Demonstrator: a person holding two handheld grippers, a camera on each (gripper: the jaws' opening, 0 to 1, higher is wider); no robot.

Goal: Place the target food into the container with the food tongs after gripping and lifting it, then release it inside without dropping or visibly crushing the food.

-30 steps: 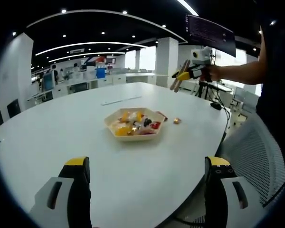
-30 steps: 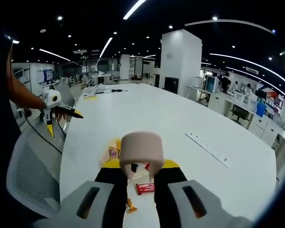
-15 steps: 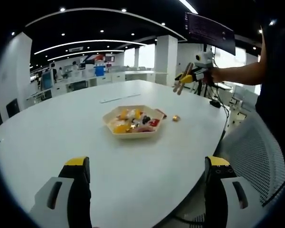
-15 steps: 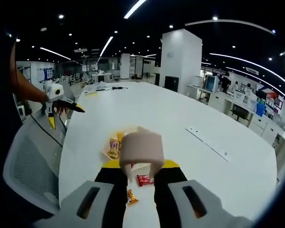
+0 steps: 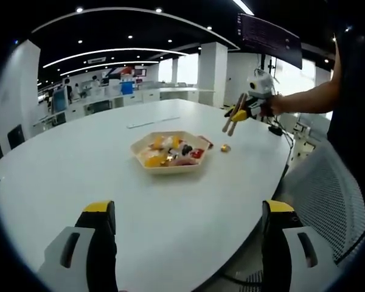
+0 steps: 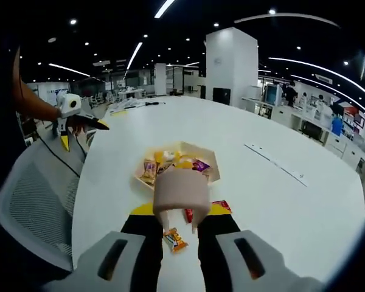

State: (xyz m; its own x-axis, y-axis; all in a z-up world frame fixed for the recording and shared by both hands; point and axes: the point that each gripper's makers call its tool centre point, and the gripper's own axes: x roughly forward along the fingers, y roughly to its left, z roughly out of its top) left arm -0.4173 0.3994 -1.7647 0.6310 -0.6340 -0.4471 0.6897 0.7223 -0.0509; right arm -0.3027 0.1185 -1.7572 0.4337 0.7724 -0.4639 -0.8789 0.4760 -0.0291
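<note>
Our right gripper [image 6: 173, 226], clamped on the wooden food tongs [image 6: 177, 196], has tipped down toward the table over the last second, so the hexagonal tray [image 6: 209, 157] of wrapped snacks now sits just beyond the tong tips where the open tabletop lay before. From the left gripper view the tongs [image 5: 233, 113] have dropped from high over the far edge to just above the white oval table [image 5: 61, 176], near the tray [image 5: 169, 169]. We judge this an approach: nothing is gripped yet.

The loose food lies outside the tray: a red packet [image 6: 221, 205] touching the tray's near side and a gold-orange wrapped candy [image 6: 175, 239] just beside the tong arms, seen also as a small gold piece [image 5: 225, 148]. Which one is the target we cannot tell.

Our left gripper [image 5: 185, 243] hangs wide open and empty, well back. A mesh office chair [image 6: 33, 213] stands by the table edge, and nothing blocks the path.
</note>
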